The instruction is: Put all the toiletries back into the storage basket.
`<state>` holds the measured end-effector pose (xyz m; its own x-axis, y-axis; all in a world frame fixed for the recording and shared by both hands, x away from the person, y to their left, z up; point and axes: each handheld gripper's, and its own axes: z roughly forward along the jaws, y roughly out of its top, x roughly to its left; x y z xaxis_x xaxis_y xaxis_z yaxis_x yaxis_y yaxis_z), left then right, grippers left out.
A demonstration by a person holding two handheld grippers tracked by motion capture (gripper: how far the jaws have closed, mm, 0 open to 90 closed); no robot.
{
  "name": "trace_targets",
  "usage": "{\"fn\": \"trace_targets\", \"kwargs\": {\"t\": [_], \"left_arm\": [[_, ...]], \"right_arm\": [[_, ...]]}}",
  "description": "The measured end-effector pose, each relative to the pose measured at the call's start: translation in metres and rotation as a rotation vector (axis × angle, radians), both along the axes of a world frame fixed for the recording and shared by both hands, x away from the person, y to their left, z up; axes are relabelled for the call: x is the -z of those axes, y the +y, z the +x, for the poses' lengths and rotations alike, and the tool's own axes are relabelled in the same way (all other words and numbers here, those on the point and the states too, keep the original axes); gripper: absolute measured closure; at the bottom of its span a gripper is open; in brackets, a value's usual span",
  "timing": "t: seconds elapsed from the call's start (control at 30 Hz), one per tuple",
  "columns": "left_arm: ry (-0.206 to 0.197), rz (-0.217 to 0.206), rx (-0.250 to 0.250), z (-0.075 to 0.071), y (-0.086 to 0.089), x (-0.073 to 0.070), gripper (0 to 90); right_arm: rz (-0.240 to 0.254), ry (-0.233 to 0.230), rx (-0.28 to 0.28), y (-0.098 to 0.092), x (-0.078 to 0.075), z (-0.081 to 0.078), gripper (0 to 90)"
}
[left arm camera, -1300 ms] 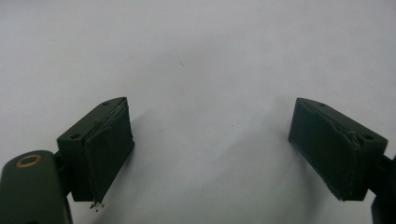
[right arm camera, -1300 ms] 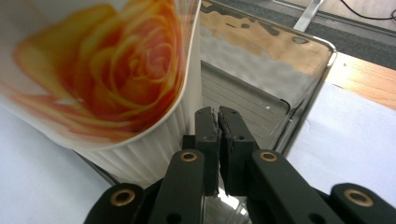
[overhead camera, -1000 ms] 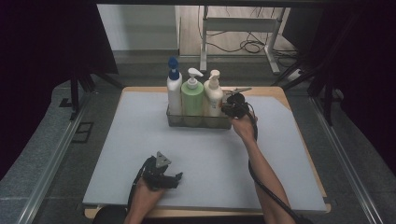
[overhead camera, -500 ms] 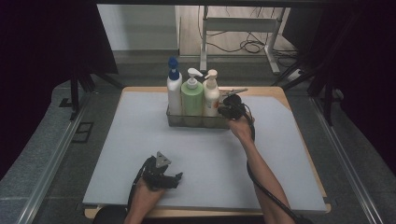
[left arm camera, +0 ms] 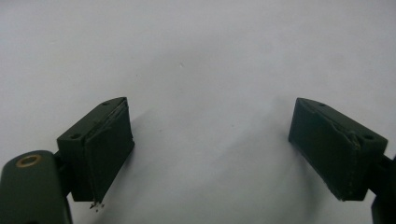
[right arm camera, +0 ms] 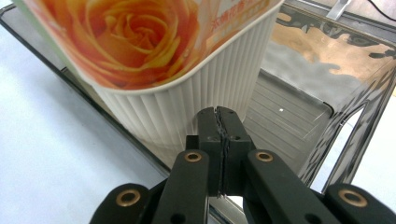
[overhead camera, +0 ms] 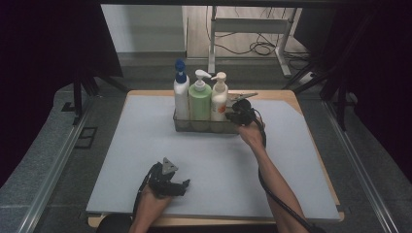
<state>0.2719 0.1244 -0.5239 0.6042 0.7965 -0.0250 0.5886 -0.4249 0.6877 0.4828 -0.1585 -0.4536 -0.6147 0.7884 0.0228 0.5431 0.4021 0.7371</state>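
Right hand-held gripper (overhead camera: 239,114) has nudged in closer to the clear caddy (overhead camera: 180,122) since a second ago, jaws pinched together on its near rim beside the cream rose bottle (overhead camera: 219,99). Caddy sits at the worktop's (overhead camera: 291,160) far middle; left hand-held gripper (left arm camera: 210,149) rests near-left, jaws wide apart, holding nothing.

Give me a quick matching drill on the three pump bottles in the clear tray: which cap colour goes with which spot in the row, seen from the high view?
Things:
1. blue-capped white bottle
2. green bottle
3. cream bottle

Places in the clear tray:
A. middle
B. next to the right hand-held gripper
C. left end

Pairs: 1-C, 2-A, 3-B
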Motion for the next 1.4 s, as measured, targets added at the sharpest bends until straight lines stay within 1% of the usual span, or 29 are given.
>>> {"fn": "trace_targets", "kwargs": {"t": [0.33, 0.5, 0.73, 0.83, 1.07, 1.4], "left_arm": [[-0.001, 0.0, 0.0, 0.0, 0.0, 0.0, 12.9], [-0.001, 0.0, 0.0, 0.0, 0.0, 0.0, 12.9], [-0.001, 0.0, 0.0, 0.0, 0.0, 0.0, 12.9], [-0.001, 0.003, 0.001, 0.0, 0.0, 0.0, 12.9], [0.001, 0.005, 0.002, 0.0, 0.0, 0.0, 12.9], [0.0, 0.006, 0.001, 0.0, 0.0, 0.0, 12.9]], "right_arm": [[0.006, -0.004, -0.004, 0.0, -0.001, -0.002, 88.1], [0.006, -0.007, 0.004, -0.002, -0.001, -0.001, 82.8], [0.003, -0.022, 0.011, -0.006, -0.005, -0.003, 78.6], [-0.008, -0.029, 0.016, -0.008, -0.007, -0.004, 75.7], [0.012, -0.044, 0.037, -0.018, -0.01, -0.007, 65.2], [0.023, -0.044, 0.026, -0.024, -0.016, -0.013, 54.3]]}}
